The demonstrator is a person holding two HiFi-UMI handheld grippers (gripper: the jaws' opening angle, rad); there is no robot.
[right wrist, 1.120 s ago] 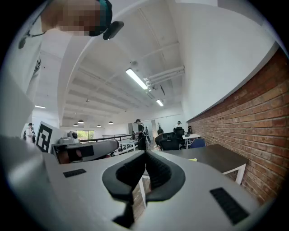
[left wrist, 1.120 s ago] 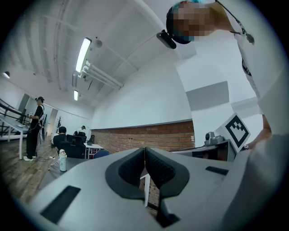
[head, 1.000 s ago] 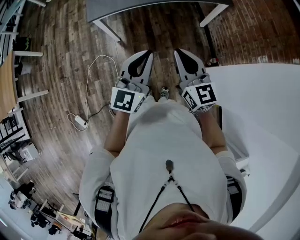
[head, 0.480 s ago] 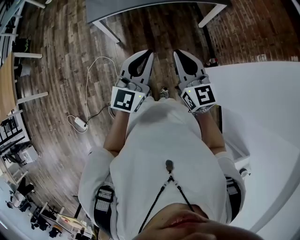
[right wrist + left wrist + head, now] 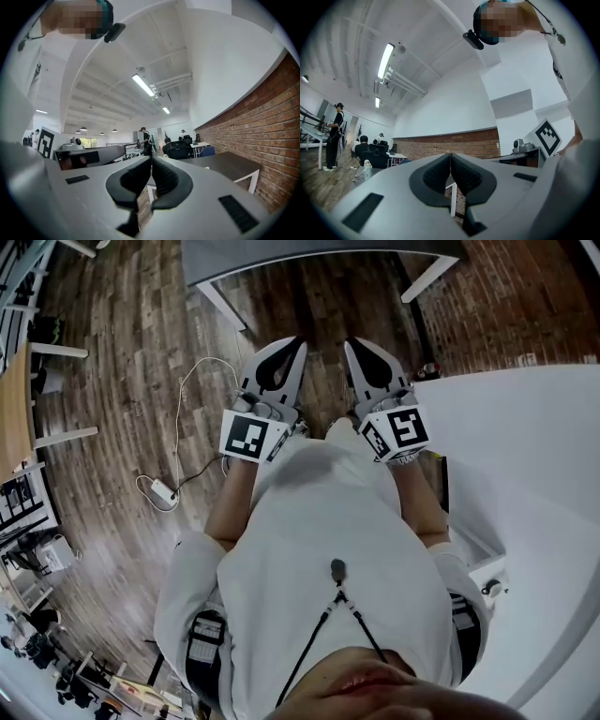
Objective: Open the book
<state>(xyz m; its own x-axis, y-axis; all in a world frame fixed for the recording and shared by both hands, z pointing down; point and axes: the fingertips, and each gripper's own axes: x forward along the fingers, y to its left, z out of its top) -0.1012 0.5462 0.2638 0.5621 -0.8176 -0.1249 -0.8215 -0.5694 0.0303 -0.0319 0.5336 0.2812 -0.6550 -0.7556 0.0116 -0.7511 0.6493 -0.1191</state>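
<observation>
No book shows in any view. In the head view I hold both grippers close to my chest, side by side over the wooden floor. The left gripper (image 5: 299, 341) points away from me with its jaws pressed together and nothing between them. The right gripper (image 5: 348, 342) is in the same pose, also shut and empty. In the left gripper view the left gripper (image 5: 450, 157) has its dark pads touching, with a brick wall and desks far behind. The right gripper (image 5: 151, 161) in its own view is closed too, and looks towards a distant office area.
A large white table (image 5: 525, 437) curves along my right side, its edge near my right forearm. A grey table (image 5: 281, 253) stands ahead at the top. A white cable with a power adapter (image 5: 161, 488) lies on the floor to the left. Several people sit and stand far off.
Both grippers have drifted very slightly up and left in the head view. Their jaws stay closed throughout.
</observation>
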